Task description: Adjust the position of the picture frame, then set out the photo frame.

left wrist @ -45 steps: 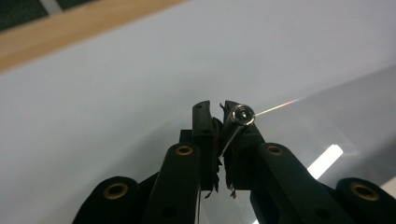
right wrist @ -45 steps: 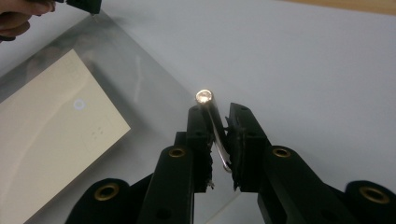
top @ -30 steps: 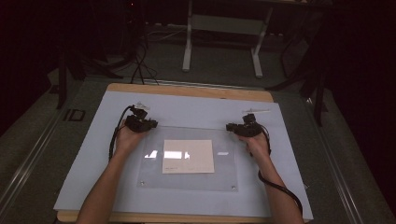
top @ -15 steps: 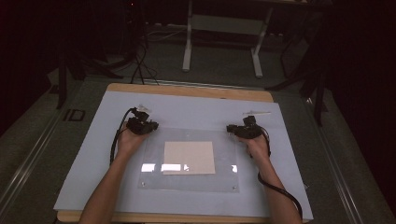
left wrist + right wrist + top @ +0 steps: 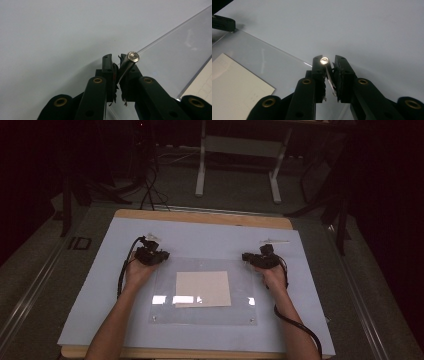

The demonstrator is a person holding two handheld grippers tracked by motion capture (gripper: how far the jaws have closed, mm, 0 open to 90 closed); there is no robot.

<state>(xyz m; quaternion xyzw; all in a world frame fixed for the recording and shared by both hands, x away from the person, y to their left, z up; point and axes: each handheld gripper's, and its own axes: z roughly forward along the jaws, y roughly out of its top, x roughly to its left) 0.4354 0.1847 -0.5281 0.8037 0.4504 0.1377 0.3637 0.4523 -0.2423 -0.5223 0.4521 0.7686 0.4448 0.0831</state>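
Each claw is pinched shut on a little silver screw: the left claw [image 5: 150,255] holds its screw [image 5: 130,62] at the clear sheet's [image 5: 200,312] ten o'clock corner, the right claw [image 5: 260,260] holds its screw [image 5: 327,72] at two o'clock.

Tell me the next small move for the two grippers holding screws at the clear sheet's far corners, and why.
Probably lower both screws into the sheet's far corner holes. The left gripper is shut on a screw at the sheet's edge, and the right gripper is shut on a screw over its far edge. Near-corner fasteners look already placed over the paper.
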